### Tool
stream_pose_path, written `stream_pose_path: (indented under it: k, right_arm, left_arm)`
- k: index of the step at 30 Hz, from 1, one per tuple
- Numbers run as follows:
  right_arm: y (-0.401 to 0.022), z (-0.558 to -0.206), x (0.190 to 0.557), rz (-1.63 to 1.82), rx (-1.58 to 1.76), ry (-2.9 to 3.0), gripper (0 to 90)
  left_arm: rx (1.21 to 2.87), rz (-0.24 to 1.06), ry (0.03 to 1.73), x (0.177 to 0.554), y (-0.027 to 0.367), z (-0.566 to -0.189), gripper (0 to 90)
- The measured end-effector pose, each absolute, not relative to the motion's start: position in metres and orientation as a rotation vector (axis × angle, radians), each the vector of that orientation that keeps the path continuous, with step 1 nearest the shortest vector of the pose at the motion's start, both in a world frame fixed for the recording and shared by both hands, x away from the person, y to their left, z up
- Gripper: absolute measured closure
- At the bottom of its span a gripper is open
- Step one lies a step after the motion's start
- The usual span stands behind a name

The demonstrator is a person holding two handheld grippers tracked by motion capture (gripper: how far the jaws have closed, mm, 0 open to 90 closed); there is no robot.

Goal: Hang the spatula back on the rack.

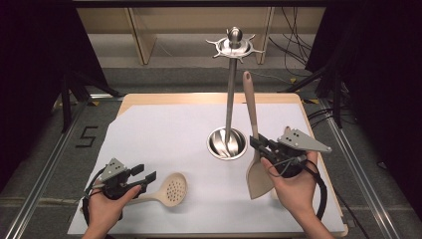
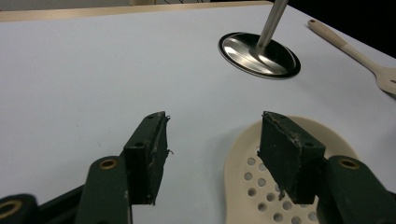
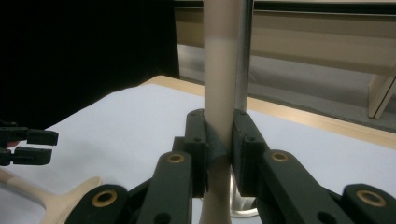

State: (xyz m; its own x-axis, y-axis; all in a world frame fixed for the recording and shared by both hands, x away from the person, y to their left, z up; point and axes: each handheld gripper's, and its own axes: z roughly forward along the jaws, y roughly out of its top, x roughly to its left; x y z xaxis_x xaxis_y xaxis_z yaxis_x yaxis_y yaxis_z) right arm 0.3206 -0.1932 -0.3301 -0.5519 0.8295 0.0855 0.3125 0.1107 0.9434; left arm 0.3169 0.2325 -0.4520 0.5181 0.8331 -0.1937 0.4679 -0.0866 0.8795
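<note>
The beige flat-bladed plastic spatula (image 1: 256,164) is standing nearly upright just right of the shiny steel utensil stand (image 1: 229,99), its blade hanging beside the stand's round base. The right gripper (image 1: 260,145) is clamping its handle — jaws pressed tight on the shaft. Well left of the stand, the left gripper (image 1: 144,175) is hovering with jaws apart, holding nothing, over the cream perforated skimmer spoon (image 1: 171,190) lying on the white table sheet (image 1: 164,129).

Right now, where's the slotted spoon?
In the high view the slotted spoon lies flat on the white sheet at front left, just beside the open left tool, left of the steel stand's base.
</note>
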Motion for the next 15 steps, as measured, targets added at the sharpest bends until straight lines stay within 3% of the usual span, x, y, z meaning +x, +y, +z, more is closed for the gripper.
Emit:
stream_pose_path:
  k: [15]
  right_arm:
    - [-0.1932,-0.3230,0.3210,1.451,1.073,1.894,79.3]
  left_arm:
    - [1.727,0.443,1.102,0.3169,0.2323,-0.4521,41.0]
